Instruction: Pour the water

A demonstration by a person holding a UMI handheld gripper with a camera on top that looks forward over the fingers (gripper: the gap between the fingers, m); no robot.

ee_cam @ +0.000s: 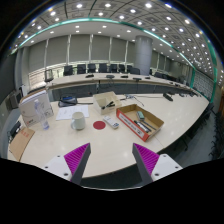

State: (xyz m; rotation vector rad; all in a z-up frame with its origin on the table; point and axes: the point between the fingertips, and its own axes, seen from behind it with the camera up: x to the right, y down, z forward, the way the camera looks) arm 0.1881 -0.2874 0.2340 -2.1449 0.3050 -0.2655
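A white mug (pixel 79 120) stands on the pale table (pixel 110 145), well beyond my fingers and a little left of them. A small red round thing (pixel 99 125) lies on the table just right of the mug. My gripper (pixel 112 165) is open above the table's near part, with nothing between its purple pads (pixel 75 157). No bottle or jug shows clearly.
An open cardboard box (pixel 140 120) with a red rim lies right of the mug. A white carton (pixel 36 112) stands at the left, a brown paper bag (pixel 105 99) behind. Desks with monitors and chairs (pixel 110 72) line the room's back.
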